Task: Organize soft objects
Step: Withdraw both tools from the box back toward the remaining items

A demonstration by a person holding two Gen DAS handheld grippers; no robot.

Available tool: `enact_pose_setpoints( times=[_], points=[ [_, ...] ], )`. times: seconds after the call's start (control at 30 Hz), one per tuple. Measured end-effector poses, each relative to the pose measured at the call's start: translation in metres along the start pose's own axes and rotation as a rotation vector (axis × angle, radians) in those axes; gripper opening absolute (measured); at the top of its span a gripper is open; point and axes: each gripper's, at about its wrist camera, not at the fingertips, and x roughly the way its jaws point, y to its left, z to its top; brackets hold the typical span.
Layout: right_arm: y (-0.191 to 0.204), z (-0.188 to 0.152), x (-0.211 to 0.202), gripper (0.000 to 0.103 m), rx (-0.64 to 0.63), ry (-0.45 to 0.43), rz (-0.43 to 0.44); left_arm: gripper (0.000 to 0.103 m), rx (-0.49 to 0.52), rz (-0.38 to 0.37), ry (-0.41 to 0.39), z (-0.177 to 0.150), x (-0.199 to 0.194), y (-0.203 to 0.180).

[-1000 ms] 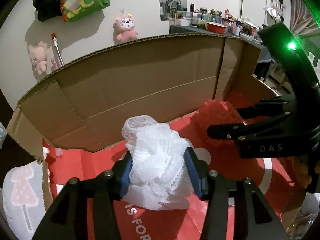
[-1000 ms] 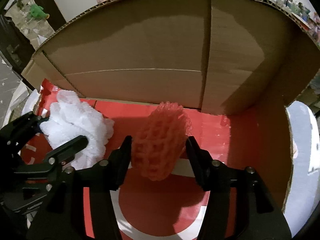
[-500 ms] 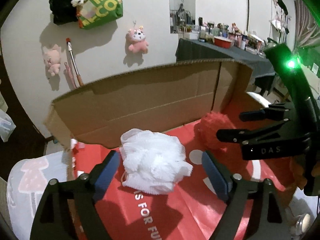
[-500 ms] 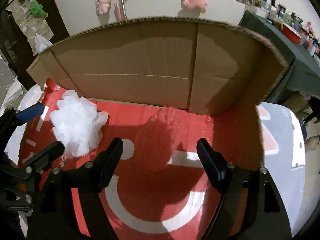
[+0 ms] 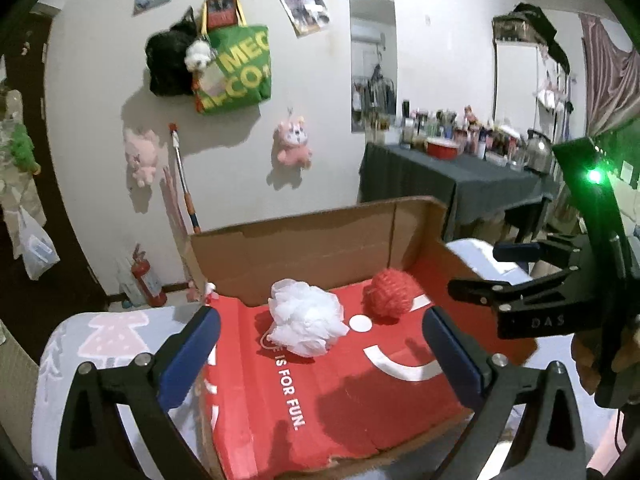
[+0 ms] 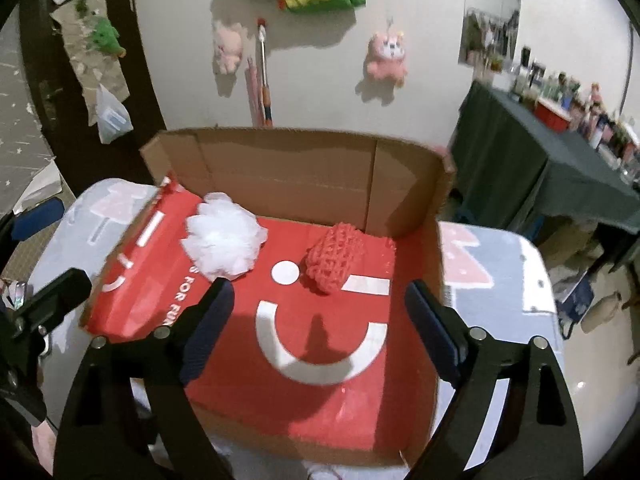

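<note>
Nearest me, the left claw [image 5: 316,356] and right claw [image 6: 316,324] both hang spread wide, holding nothing. Beyond them the white puff [image 6: 222,238] and red mesh ball [image 6: 336,258] lie apart on the red box floor [image 6: 328,392] (light things), so a careless brush could roll either toward the low open edge.

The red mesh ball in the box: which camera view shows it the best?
The right wrist view. There the red mesh ball sits near the picture's centre, and its net pattern is clear. In the left wrist view it lies farther off to the right, smaller, with little texture visible, beside the white mesh ball.
</note>
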Motion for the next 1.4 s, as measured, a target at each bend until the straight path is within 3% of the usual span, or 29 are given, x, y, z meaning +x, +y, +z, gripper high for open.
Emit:
enact_pose_setpoints(
  times=[0.4, 0.57, 0.7, 0.93, 1.17, 1.4],
  points=[
    [0.019, -0.047, -0.120, 0.091, -0.028, -0.208, 0.007, 0.103, 0.006, 0.035, -0.148, -0.025, -0.102, -0.027],
    [0.026, -0.076, -0.157, 0.097, -0.041, -0.279, -0.001, 0.103, 0.013, 0.074, -0.214, -0.042, -0.135, -0.038],
    [0.036, -0.105, -0.179, 0.097, -0.057, -0.332, -0.009, 0.103, -0.015, 0.045, -0.252, -0.063, -0.160, -0.045],
    [0.050, -0.159, -0.203, 0.098, -0.038, -0.425, -0.034, 0.103, -0.040, 0.019, -0.297, -0.102, -0.179, -0.061],
    [0.070, -0.219, -0.207, 0.099, -0.054, -0.542, -0.170, 0.103, -0.039, 0.053, -0.335, -0.148, -0.185, -0.078],
    [0.079, -0.269, -0.186, 0.103, -0.045, -0.565, -0.260, 0.103, -0.087, 0.052, -0.279, -0.188, -0.166, -0.082]
  ],
)
